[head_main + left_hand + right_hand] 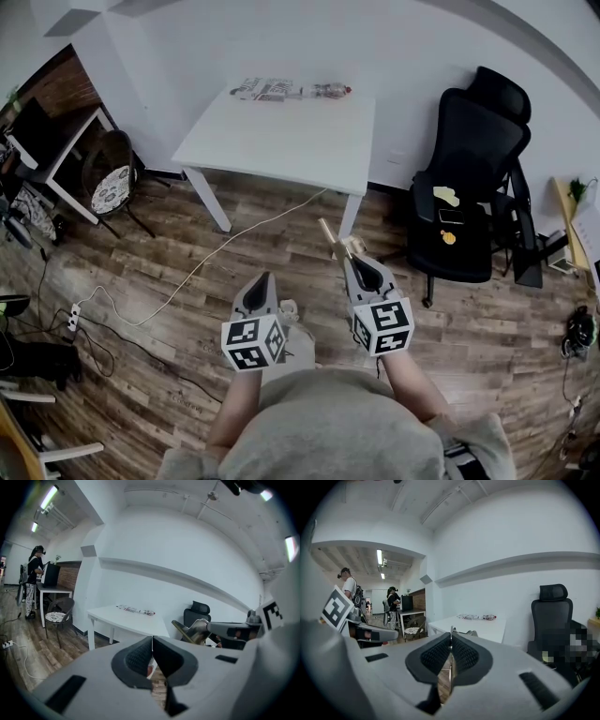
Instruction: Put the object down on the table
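grey left gripper point(263, 277): jaws pressed together, nothing between | grey right gripper point(350, 259): jaws clamped on thin brass-coloured metal piece point(330, 234), held above wooden floor point(469, 328) | white rectangular table point(281, 141): 12 o'clock, well apart

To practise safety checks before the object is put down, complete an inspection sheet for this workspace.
Surface: white table, mostly bare.
Job's things: thin metal object, held above the floor, short of the table.
Clutter: bottle and packets at the table's far edge.
Grippers: left gripper shut, empty; right gripper shut on the thin metal object.
Cables: white cable and power strip on the wooden floor.
Surroundings: black office chair, wicker chair.
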`<state>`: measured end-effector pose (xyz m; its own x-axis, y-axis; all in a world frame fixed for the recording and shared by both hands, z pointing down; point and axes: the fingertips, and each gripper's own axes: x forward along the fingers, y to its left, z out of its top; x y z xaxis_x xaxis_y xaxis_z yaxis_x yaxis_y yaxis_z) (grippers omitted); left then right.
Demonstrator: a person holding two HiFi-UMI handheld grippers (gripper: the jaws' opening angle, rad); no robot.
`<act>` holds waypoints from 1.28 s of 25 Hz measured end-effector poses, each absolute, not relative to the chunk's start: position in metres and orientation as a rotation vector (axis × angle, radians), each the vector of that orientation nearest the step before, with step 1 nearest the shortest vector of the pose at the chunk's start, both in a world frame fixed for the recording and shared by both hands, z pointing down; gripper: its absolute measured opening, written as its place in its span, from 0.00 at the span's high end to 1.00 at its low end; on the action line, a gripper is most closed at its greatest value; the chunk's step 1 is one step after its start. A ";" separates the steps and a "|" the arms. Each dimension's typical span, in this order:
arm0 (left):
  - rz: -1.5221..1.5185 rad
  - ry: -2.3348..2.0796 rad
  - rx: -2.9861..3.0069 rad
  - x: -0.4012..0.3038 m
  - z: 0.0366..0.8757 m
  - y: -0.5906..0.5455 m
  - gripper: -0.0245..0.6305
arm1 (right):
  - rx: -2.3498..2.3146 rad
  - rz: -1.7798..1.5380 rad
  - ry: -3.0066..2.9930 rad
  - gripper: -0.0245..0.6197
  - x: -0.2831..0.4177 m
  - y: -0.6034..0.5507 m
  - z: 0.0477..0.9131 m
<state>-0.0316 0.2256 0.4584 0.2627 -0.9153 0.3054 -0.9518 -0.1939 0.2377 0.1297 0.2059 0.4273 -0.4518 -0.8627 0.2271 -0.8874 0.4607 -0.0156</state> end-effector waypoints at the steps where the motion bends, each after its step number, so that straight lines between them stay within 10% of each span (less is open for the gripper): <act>1: 0.130 -1.701 2.162 -0.033 0.459 0.219 0.95 | 1.525 0.194 -2.519 0.94 0.129 0.199 0.428; 32: 0.145 -1.653 2.176 -0.097 0.451 -0.027 0.95 | 1.549 0.186 -2.467 0.94 0.067 -0.039 0.418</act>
<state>-0.0966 -0.0266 0.4515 0.2942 -0.9010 0.3189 -0.9427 -0.2187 0.2519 0.0665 -0.0390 0.4179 -0.4188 -0.8721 0.2531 -0.9001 0.4355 0.0108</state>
